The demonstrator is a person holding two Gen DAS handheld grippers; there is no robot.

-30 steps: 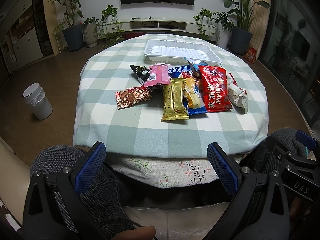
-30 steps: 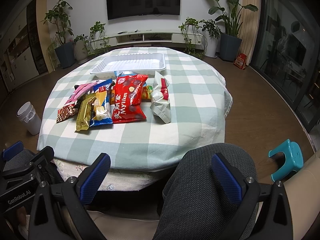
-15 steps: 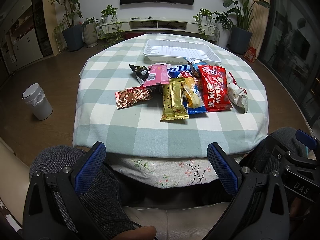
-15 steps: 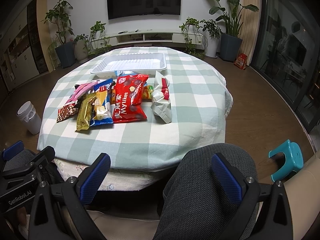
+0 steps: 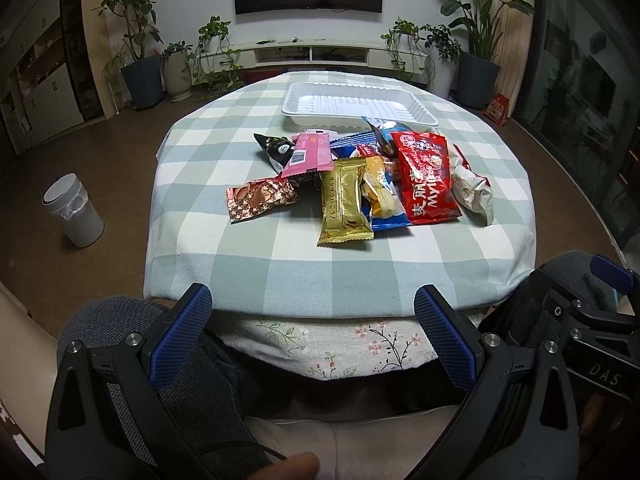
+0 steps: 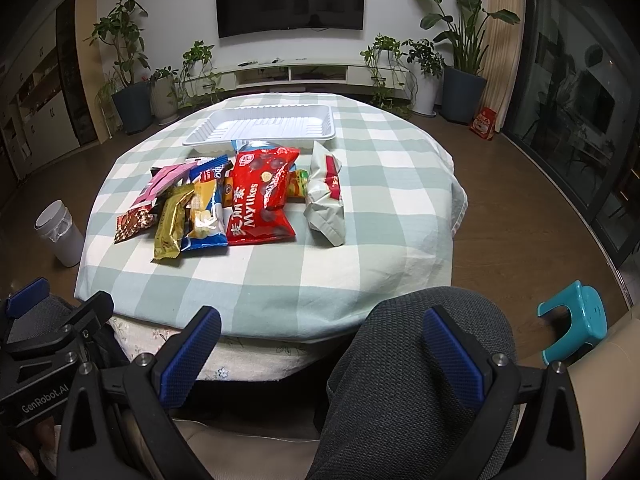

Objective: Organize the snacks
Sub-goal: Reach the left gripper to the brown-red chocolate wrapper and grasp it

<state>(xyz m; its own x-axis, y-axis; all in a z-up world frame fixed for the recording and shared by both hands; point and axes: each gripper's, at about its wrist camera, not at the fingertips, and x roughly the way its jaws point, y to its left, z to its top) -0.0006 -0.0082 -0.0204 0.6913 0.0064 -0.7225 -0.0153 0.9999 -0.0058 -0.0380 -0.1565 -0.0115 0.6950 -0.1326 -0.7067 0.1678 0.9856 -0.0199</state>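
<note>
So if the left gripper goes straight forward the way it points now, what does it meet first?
Probably the gold snack packet, the nearest of the pile. The left gripper is open and low near the table's edge, so it may touch the checked tablecloth first; depth is unclear.

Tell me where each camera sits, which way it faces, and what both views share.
Left wrist: on the left gripper, low before the checked-cloth table, facing the television wall; the person's grey-trousered knees and the right gripper show.
Right wrist: on the right gripper, same direction, further right; a knee and the left gripper show.
Shared: white plastic tray, red Mylikes bag.
</note>
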